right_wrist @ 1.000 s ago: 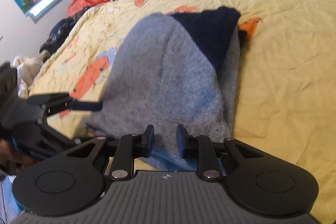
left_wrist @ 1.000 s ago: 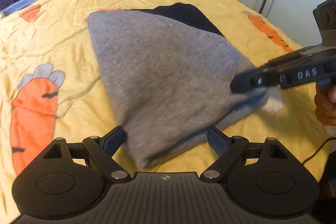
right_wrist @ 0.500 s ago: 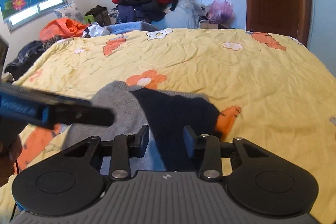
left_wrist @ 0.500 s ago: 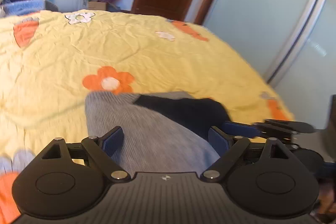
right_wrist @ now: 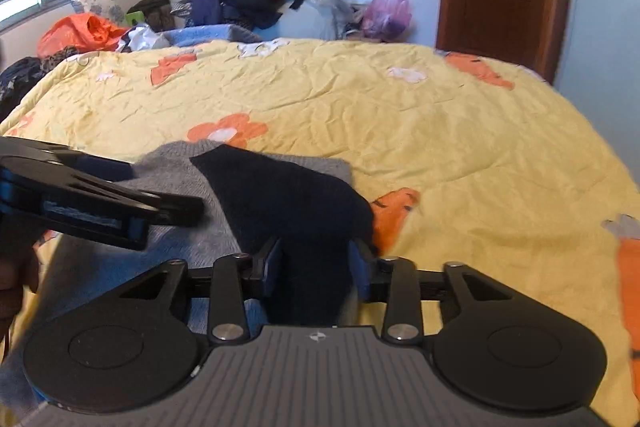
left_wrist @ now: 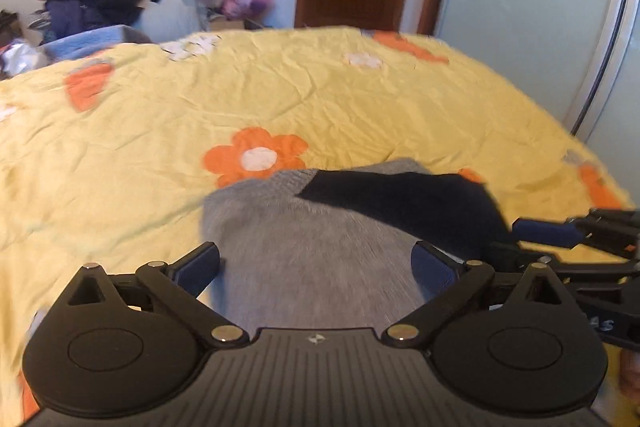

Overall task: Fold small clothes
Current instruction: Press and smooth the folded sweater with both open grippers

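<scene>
The grey and dark navy garment [left_wrist: 320,259] lies on the yellow bed cover [left_wrist: 360,107], near the front edge, partly folded with the navy part [right_wrist: 288,195] lapped over the grey. The next fold will likely go best if both claws take the near edge at matching spots, lift together just clear of the cover, carry it evenly toward the far edge and lay it down without dragging, so the layers line up and no crease bunches.

The left claw [left_wrist: 316,263] is spread wide, released, with grey cloth showing between its fingers and nothing pinched. The right claw [right_wrist: 316,267] is part open, its fingers either side of the navy cloth; it does not seem clenched on it
</scene>
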